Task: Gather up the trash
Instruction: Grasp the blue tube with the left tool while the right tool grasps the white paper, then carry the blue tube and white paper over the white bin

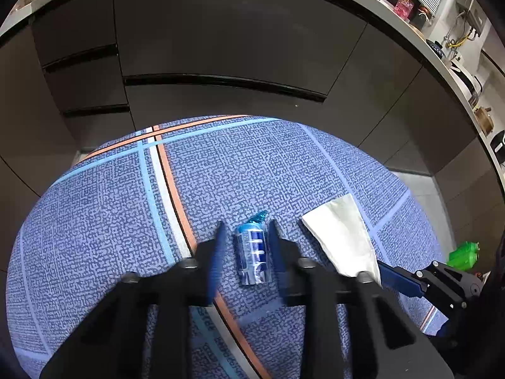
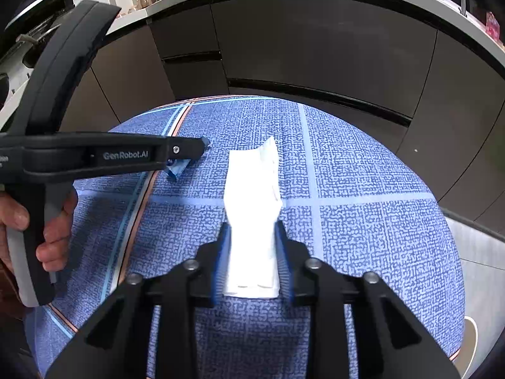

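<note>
A small blue and silver wrapper (image 1: 252, 249) lies on the blue patterned tablecloth (image 1: 104, 221). My left gripper (image 1: 246, 225) is open, with a finger on each side of the wrapper, the right finger close to it. A white folded tissue (image 2: 252, 221) lies on the cloth (image 2: 378, 237); it also shows in the left wrist view (image 1: 344, 237). My right gripper (image 2: 252, 230) is open around the tissue's near end, both fingers at its edges. In the right wrist view the left gripper (image 2: 189, 151) reaches in from the left, with a bit of the wrapper (image 2: 176, 169) below its tip.
Dark cabinet fronts (image 1: 221, 38) stand beyond the table's far edge, under a countertop (image 1: 410, 25) with jars and kitchenware. A green object (image 1: 464, 254) sits low at the right past the table edge. A hand (image 2: 47, 237) holds the left gripper's handle.
</note>
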The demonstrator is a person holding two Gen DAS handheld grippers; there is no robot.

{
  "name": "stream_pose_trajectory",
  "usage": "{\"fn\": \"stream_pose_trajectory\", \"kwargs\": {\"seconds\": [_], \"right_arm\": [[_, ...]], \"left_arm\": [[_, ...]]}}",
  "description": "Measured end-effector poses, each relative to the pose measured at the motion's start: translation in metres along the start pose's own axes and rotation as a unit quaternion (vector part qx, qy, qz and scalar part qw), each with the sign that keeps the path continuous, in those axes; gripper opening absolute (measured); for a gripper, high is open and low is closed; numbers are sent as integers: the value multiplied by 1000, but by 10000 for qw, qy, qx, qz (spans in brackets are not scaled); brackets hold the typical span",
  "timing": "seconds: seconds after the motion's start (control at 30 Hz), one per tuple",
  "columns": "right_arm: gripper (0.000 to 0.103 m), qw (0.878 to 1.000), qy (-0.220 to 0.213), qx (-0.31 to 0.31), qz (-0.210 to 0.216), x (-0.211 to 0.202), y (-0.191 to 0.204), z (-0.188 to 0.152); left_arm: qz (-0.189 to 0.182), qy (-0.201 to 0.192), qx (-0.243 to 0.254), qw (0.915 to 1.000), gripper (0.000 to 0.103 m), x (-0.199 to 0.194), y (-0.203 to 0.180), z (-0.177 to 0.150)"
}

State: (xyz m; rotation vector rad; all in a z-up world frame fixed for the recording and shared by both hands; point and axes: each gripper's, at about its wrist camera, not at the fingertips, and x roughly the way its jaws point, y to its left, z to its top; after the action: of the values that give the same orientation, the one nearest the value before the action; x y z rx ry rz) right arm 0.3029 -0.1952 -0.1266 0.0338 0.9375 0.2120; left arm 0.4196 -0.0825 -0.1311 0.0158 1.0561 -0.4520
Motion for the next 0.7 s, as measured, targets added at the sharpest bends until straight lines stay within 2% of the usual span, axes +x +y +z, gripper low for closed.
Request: {"fn": "stream_pose_trajectory", "kwargs": {"seconds": [0.07,0.17,0.53,0.7], "right_arm": [[18,10000,-29,-13,7,-2,0,-1],[11,10000,-57,-18,33,-11,1,-5],[10,9990,-416,142,57,-77,4,-30],[10,9965,-679,404,256,-117,1,-45]], "left_arm": [[-34,-30,-7,10000,9,-1,0,-2],[-32,-71,42,10000,8,-8,-2,-8],[-269,-311,147,9990,8,-73,-30,-47],[-425,-493,250,9976,8,-108,-54,-66]]}}
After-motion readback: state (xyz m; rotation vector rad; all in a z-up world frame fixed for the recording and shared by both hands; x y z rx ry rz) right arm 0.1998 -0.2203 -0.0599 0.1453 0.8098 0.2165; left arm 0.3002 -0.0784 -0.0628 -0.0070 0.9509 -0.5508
